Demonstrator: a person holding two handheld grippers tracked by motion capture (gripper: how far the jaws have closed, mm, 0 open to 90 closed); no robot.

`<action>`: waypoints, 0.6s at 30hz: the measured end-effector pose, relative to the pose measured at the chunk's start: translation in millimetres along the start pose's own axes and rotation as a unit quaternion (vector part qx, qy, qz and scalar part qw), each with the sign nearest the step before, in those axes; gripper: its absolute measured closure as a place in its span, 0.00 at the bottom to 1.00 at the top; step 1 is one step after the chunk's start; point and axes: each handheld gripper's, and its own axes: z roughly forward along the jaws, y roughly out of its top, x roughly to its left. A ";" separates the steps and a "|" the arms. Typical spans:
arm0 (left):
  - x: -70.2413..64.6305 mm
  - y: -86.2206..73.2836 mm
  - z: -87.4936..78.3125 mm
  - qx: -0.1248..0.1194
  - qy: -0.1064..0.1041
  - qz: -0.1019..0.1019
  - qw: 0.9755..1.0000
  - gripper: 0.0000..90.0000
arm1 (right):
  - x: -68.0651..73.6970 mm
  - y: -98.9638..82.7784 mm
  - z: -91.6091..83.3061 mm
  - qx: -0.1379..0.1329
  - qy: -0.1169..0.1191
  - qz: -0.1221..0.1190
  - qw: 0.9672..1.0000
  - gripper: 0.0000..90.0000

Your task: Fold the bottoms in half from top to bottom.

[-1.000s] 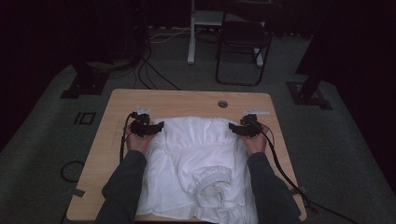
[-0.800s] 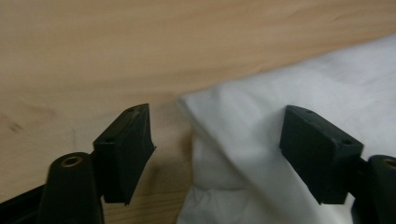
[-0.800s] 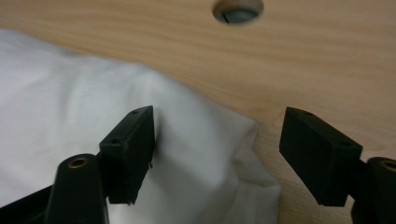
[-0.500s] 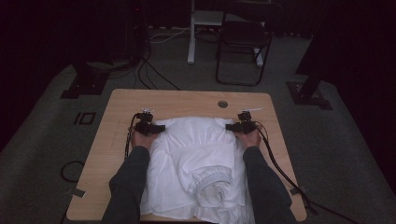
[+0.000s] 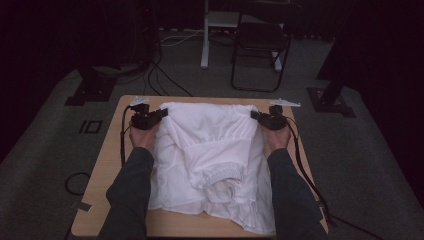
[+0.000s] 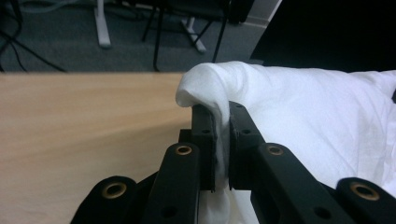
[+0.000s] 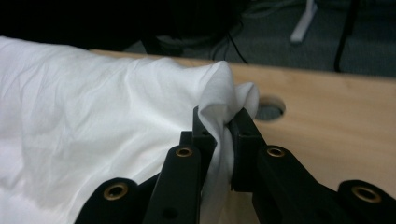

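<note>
Dim room, wooden desk [image 5: 112,165]. White garment [image 5: 210,150] is spread over desk centre, soft, light, limp. Left claw [image 5: 159,114] just closed, clamped on far corner at 11 o'clock; right claw [image 5: 256,116] likewise at 1 o'clock. Thin cloth judged prone to slipping; bunched hem corners grip best.

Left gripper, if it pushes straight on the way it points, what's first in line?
The left gripper, shut on a fold of the white garment, points inward across it. Beyond that fold more garment lies in its line; the right gripper sits across from it, though depth is unclear.
</note>
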 end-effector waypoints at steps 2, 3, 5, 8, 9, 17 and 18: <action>-2.9 -5.4 -9.8 0.001 -0.004 0.013 1.000 0.93 | 7.0 -2.4 -6.1 0.006 -0.002 -0.023 1.000 0.93; -3.7 -10.3 -16.0 0.000 -0.009 0.013 1.000 0.93 | 10.0 -6.0 -9.9 0.005 0.002 -0.030 1.000 0.93; -6.1 -23.6 -29.7 -0.005 -0.023 0.013 1.000 0.93 | 15.8 -15.5 -20.3 0.001 0.012 -0.034 0.999 0.93; -12.5 -50.4 -51.7 -0.007 -0.040 0.014 0.999 0.93 | 27.7 -33.9 -39.2 -0.003 0.024 -0.047 0.999 0.93; -14.5 -60.3 -59.0 -0.007 -0.046 0.015 0.999 0.93 | 32.0 -40.9 -45.8 -0.002 0.029 -0.053 0.998 0.92; -31.7 -131.7 -101.2 0.025 -0.098 0.002 0.995 0.91 | 56.4 -107.3 -92.1 0.009 0.052 -0.075 0.996 0.92; -33.4 -137.3 -103.3 0.031 -0.104 0.010 0.994 0.87 | 57.6 -115.8 -94.2 0.019 0.052 -0.075 0.996 0.91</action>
